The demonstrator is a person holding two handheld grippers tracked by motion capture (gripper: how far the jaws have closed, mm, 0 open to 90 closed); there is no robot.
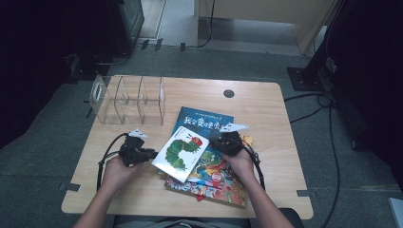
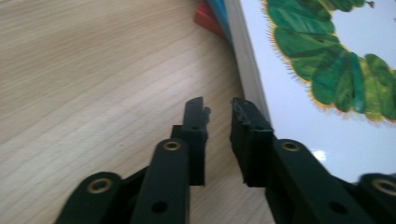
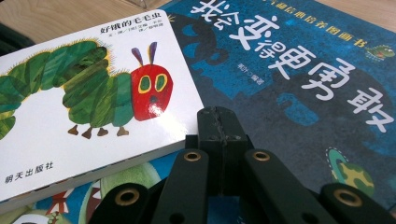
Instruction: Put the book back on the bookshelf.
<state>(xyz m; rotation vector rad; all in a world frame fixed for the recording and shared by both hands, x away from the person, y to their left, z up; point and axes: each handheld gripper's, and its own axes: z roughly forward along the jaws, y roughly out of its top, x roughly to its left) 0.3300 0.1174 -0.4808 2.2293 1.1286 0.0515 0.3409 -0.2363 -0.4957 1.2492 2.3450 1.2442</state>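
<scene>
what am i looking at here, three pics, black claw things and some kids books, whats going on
A person sits at a wooden table holding a handheld two-jaw tool in each hand. The high view looks down from above; the other two pictures come from cameras riding on each tool. On the table lie a clear plastic divider rack and a pile of picture books, topped by a white caterpillar book beside a blue book. The left tool sits slightly open at the white book's edge, gripping nothing. The right tool is shut, empty, over the books.
</scene>
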